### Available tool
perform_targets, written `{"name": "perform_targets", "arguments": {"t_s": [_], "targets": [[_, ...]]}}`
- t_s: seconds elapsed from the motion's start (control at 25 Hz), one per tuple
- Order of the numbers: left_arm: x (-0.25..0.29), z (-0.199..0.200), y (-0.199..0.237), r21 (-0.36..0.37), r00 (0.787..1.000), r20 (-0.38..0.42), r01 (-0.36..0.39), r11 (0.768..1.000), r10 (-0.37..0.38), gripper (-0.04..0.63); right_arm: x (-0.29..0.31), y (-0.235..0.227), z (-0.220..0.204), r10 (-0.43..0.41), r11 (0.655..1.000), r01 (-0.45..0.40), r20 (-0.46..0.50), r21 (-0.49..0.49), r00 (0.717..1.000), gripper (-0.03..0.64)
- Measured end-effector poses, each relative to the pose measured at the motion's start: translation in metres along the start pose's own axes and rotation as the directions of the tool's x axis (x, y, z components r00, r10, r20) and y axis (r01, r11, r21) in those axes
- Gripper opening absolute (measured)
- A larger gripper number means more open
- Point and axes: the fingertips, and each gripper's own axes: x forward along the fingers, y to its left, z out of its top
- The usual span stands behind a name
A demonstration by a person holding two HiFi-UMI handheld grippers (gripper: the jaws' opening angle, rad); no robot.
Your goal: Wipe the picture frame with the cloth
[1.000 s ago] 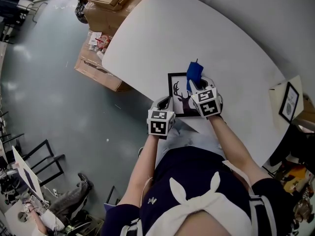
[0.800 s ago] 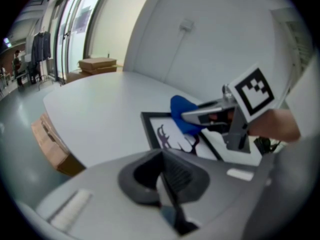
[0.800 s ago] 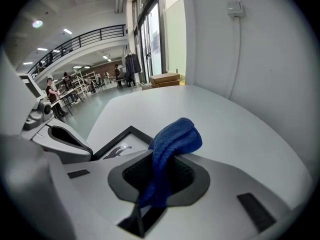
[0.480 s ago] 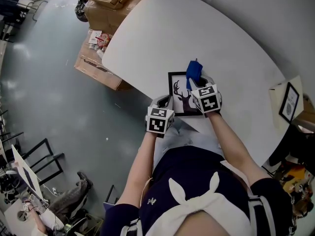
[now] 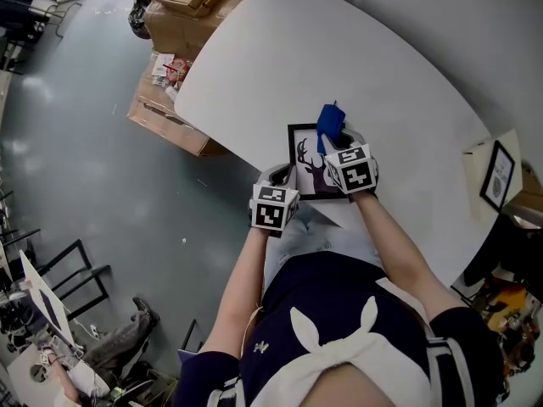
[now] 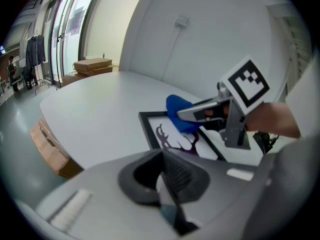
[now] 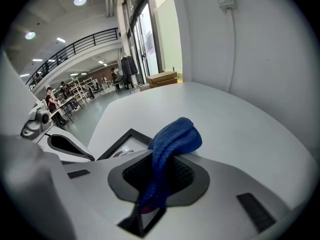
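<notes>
My right gripper (image 7: 157, 176) is clamped on the blue cloth (image 7: 172, 139). A bunched end sticks out past the tips, I judge so that fabric, not plastic, meets the glass. The picture frame (image 5: 304, 166) lies flat near the table (image 5: 356, 49) edge at the centre of the head view, with the cloth over its upper right part. My left gripper (image 6: 165, 181) has its jaws together on nothing, low by the frame's near left corner, probably to steady it; contact not confirmed. The left gripper view shows the cloth over the deer print (image 6: 169, 136). The right gripper view hides that behind the cloth and shows only one frame corner, centre left.
</notes>
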Motion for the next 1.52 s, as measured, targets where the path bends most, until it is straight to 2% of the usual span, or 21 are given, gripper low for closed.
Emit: {"name": "perform_targets", "arguments": {"t_s": [1.52], "targets": [[-0.001, 0.001, 0.001, -0.02, 1.0, 0.017, -0.024, 1.0, 0.024, 0.003, 0.016, 0.032, 0.013, 0.074, 0.997, -0.075, -0.024, -0.011, 0.997, 0.061]]}}
